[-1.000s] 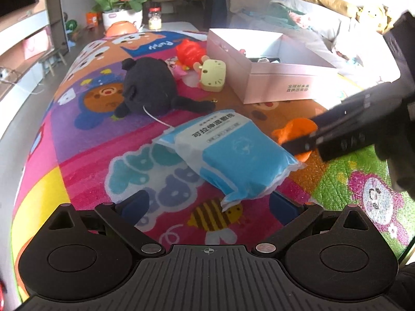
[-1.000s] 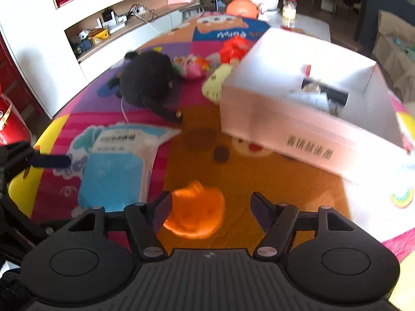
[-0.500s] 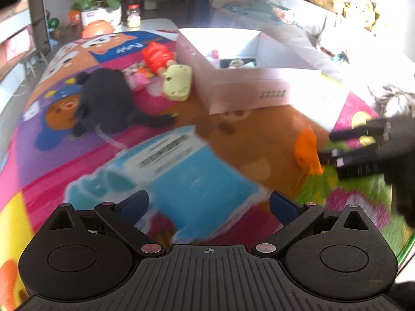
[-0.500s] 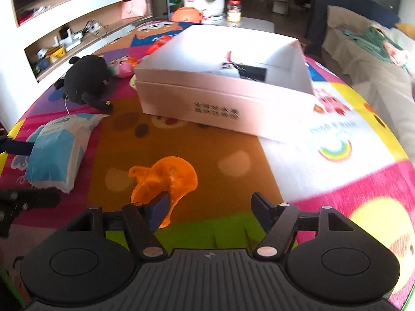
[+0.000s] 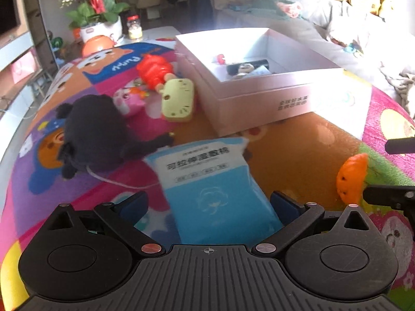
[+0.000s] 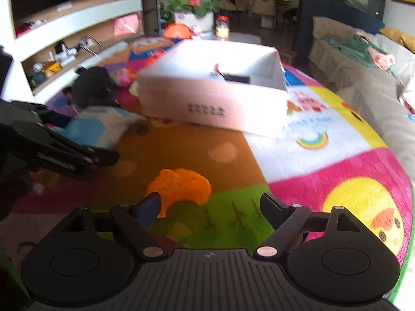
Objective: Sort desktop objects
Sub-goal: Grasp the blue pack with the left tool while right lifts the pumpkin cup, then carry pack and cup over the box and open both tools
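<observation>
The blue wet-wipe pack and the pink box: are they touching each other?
Cannot tell. In the left wrist view the blue wet-wipe pack reaches toward the pink box, but the pack's corner hides any gap there.

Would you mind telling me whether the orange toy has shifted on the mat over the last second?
Cannot tell: the orange toy appears in different places relative to the white box, but both cameras moved.

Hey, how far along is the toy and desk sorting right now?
Early. A few small items already lie in the white box. In hand: nothing gripped; the blue wipes pack sits between the open left gripper, and the right gripper, jaws opening, is at the orange toy. Left on the mat: the black plush, pink toy, red doll, yellow toy.
</observation>
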A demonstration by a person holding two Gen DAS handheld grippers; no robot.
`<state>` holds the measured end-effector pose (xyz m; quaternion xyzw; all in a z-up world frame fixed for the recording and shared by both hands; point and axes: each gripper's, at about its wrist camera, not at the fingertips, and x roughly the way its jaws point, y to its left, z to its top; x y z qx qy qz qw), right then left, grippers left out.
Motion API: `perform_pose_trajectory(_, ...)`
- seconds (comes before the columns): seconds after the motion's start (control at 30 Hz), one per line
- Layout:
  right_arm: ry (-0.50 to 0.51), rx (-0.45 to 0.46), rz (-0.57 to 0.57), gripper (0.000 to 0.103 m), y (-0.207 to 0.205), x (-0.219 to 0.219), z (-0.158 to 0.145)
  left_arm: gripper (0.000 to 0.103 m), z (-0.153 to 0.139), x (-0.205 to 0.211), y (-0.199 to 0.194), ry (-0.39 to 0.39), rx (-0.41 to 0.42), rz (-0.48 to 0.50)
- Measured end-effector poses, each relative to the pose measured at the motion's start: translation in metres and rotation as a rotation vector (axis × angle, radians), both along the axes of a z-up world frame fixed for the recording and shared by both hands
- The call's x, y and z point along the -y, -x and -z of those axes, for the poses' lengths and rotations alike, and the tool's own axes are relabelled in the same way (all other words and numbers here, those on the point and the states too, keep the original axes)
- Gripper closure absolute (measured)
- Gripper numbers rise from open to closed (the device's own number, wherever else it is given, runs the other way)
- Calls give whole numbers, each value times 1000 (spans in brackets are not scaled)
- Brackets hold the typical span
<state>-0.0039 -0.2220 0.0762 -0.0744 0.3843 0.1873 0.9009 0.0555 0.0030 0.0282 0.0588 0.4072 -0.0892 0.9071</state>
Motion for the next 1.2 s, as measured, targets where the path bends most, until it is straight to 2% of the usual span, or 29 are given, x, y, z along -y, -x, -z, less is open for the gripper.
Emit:
perform_pose_trajectory(0.07, -24, 7, -35, 14, 1, -5, -3, 13, -1, -5, 4, 3, 5, -3)
perform_pose_trajectory(0.1, -32, 6, -51, 14, 0, -9, -3, 26, -1, -8, 6, 1, 1, -3)
perform_pose_trajectory(0.13, -33, 3, -63, 14, -1, -13, -2, 34, 0, -11, 8, 1, -6, -7)
perform_pose_trajectory(0.37, -13, -5, -90, 14, -18, -38, 8, 37, -3, -25, 32, 26, -34, -29)
perform_pose_trajectory(0.5, 20, 4, -89, 14, -31, -47, 12, 36, -7, -20, 49, 25, -51, 32)
perform_pose_trajectory(0.53, 26, 2, -89, 16, -34, -49, 13, 32, -8, -18, 52, 23, -48, 45)
perform_pose_trajectory(0.57, 35, -1, -87, 18, -37, -51, 13, 28, -10, -16, 54, 21, -43, 50)
perform_pose_trajectory(0.6, 41, -5, -88, 25, -39, -53, 12, 21, -11, -16, 54, 21, -32, 48)
perform_pose_trajectory(0.63, 44, -14, -93, 34, -40, -54, 13, 18, -12, -15, 53, 20, -22, 40)
perform_pose_trajectory(0.7, 38, -38, -97, 45, -43, -54, 13, 18, -12, -15, 47, 16, -13, 19)
perform_pose_trajectory(0.77, 35, -54, -93, 50, -42, -54, 14, 18, -11, -13, 42, 17, -13, 20)
perform_pose_trajectory(0.87, 39, -60, -91, 50, -37, -50, 14, 24, -8, -7, 40, 11, -14, 44)
perform_pose_trajectory(0.93, 42, -58, -90, 50, -33, -46, 12, 34, -6, -5, 42, 4, -14, 47)
perform_pose_trajectory(1.0, 42, -59, -88, 50, -29, -41, 9, 39, -7, -4, 46, 7, -16, 51)
perform_pose_trajectory(1.2, 45, -51, -106, 50, -13, -29, -6, 42, -17, 3, 68, 2, -6, 105)
